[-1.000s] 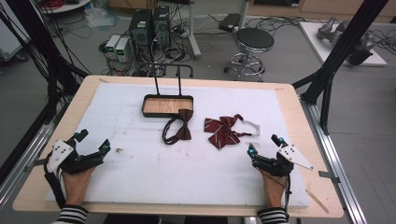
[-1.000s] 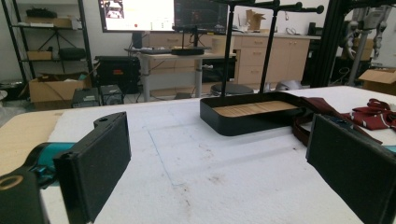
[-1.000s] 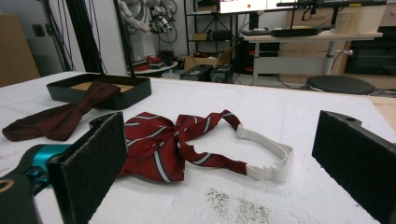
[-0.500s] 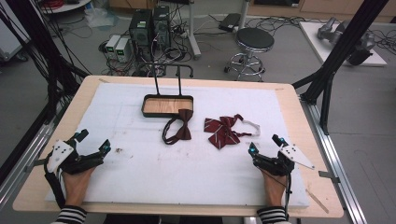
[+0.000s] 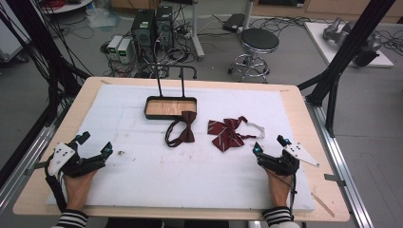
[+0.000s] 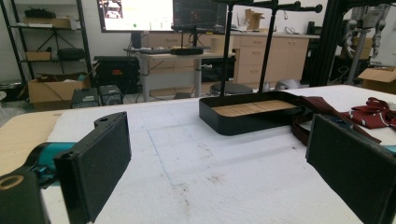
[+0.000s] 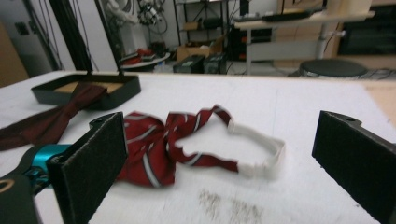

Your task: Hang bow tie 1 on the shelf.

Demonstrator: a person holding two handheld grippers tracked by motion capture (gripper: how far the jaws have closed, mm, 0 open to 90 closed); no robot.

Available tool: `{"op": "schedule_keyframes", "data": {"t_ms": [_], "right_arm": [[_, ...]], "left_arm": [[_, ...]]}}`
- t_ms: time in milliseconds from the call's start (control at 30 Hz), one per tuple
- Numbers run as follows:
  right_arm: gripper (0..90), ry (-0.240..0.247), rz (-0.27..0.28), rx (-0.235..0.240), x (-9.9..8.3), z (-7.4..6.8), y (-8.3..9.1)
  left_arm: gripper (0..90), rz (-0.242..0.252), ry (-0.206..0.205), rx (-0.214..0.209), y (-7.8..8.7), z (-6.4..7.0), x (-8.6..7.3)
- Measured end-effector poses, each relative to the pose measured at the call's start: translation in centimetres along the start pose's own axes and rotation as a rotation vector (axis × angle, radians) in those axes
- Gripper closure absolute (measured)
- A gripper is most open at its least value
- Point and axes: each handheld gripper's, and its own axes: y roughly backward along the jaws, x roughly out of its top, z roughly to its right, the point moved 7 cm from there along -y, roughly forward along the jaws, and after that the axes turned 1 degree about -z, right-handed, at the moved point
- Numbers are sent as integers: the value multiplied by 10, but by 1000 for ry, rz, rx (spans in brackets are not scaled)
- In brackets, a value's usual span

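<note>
My right gripper [image 5: 271, 147] hangs released, the striped bow tie [image 5: 227, 134] lying on the counter [image 5: 142, 190] at its eleven o'clock. My left gripper [image 5: 93, 145] is released too. Risk: I pinch only the white strap [image 7: 261, 151], and the bow dangles and slips.

Your left gripper [image 5: 93, 144] is black, with a white plate on top that has small dark dots. Each fingertip has a bright teal bit. A black cable runs from it back along your arm. Your right gripper [image 5: 269, 145] is black too, with a white pointed plate and the same teal tips, and its own black cable. Your sleeves [image 5: 71, 219] have black and white stripes at the cuffs. Up close, the jaws are flat black blocks with rough dark pads [image 6: 100, 161]. Each has a small round hole near the top. A shiny teal part sits behind the pad [image 7: 88, 161].
</note>
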Motion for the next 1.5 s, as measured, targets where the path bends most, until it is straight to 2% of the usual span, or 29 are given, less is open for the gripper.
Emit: {"op": "schedule_keyframes", "data": {"t_ms": [167, 500, 1000, 1100, 1167, 1267, 1400, 1433, 1500], "right_arm": [[28, 2, -9, -10, 17, 0, -5], [28, 31, -11, 10, 47, -10, -19], [29, 53, -78, 18, 79, -22, -47], [29, 70, -103, 23, 85, -28, -54], [29, 104, -125, 24, 92, -34, -62], [29, 129, -152, 25, 97, -39, -71], [29, 132, -188, 29, 97, -44, -80], [29, 130, -237, 31, 95, -47, -87], [29, 132, -288, 32, 93, -49, -93]], "left_arm": [[72, 0, 0, 1, 0, 0, 0], [72, 2, -2, 3, 0, 0, 0], [72, 2, 1, 6, 0, 0, 0], [71, 0, 1, 6, 0, 0, 0], [72, 1, 1, 7, 0, -1, 0], [71, 1, 1, 6, 0, 0, 0], [71, 1, 0, 7, 0, 0, 0], [71, 3, 2, 6, 0, 0, 0], [72, 1, 2, 7, 0, 0, 0]]}}
